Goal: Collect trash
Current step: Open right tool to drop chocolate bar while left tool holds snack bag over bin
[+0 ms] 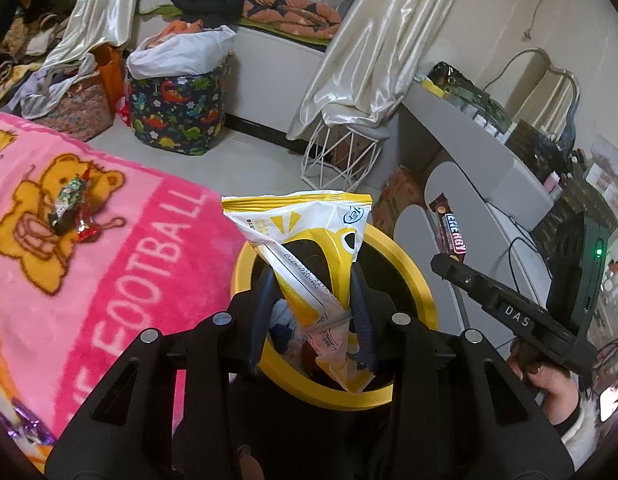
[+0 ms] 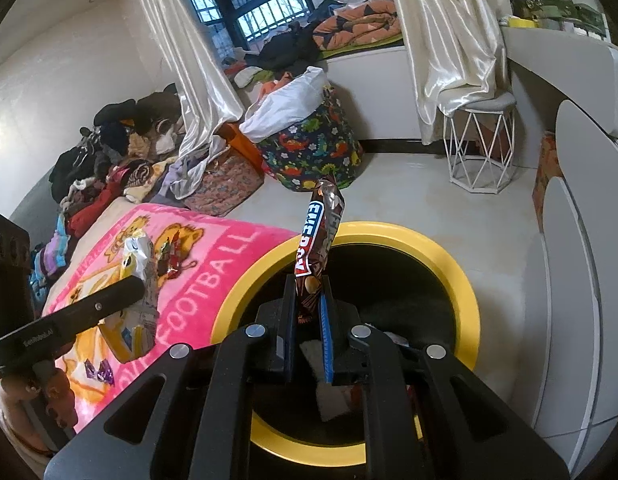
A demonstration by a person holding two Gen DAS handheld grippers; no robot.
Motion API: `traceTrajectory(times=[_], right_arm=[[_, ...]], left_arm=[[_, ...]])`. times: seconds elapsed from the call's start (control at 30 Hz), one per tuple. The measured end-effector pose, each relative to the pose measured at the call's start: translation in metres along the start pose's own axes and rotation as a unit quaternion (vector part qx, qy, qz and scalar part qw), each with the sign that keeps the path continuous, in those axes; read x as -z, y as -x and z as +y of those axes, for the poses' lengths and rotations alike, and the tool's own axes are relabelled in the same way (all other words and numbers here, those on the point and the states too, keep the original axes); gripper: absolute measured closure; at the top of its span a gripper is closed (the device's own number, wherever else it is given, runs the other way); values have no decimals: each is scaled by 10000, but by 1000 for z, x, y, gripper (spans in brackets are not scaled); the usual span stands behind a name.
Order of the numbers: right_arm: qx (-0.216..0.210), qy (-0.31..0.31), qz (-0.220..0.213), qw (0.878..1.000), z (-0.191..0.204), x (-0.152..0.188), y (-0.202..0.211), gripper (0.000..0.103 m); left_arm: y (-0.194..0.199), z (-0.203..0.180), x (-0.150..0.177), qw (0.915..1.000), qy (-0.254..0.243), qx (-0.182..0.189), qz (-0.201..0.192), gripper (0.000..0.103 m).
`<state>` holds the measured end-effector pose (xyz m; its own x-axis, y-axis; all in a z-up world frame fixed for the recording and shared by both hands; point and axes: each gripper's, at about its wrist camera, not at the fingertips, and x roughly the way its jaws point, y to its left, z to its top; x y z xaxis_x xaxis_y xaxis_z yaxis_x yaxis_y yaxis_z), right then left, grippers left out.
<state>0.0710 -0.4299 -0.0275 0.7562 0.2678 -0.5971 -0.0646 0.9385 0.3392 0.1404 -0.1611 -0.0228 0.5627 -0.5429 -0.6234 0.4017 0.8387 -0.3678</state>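
Observation:
My left gripper (image 1: 313, 280) is shut on a white and yellow snack wrapper (image 1: 309, 232) and holds it above the yellow-rimmed black trash bin (image 1: 413, 276). My right gripper (image 2: 309, 284) is shut on a brown Energy bar wrapper (image 2: 315, 232) above the same bin (image 2: 465, 280). That bar wrapper also shows in the left wrist view (image 1: 449, 228), with the right gripper (image 1: 449, 262) beside the bin. More candy wrappers (image 1: 69, 208) lie on the pink bear blanket (image 1: 129, 260), and a purple one (image 2: 99, 370) lies nearer its front.
Trash lies inside the bin. A dinosaur-print basket (image 1: 177, 116) and a white wire stool (image 1: 341, 156) stand on the floor beyond. A grey curved desk (image 1: 489, 152) is at the right. Clothes are piled at the far left (image 2: 109, 160).

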Motion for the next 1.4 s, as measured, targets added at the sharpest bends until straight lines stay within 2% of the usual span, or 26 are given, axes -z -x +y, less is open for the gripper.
traceTrajectory(times=[0.4, 0.63, 1.1, 1.4], right_arm=[[151, -244, 206, 9994, -29, 5, -4, 92], [155, -298, 318, 9989, -33, 9, -9, 92], [172, -365, 452, 9982, -40, 9, -16, 89], [121, -289, 512, 9982, -36, 9, -19, 87]], left_arm=[[-44, -18, 3, 9990, -162, 95, 407, 74], [-66, -24, 7, 9974, -238, 159, 669, 73], [-92, -32, 10, 9940, -419, 172, 996, 72], [-94, -28, 13, 9939, -305, 145, 1049, 72]])
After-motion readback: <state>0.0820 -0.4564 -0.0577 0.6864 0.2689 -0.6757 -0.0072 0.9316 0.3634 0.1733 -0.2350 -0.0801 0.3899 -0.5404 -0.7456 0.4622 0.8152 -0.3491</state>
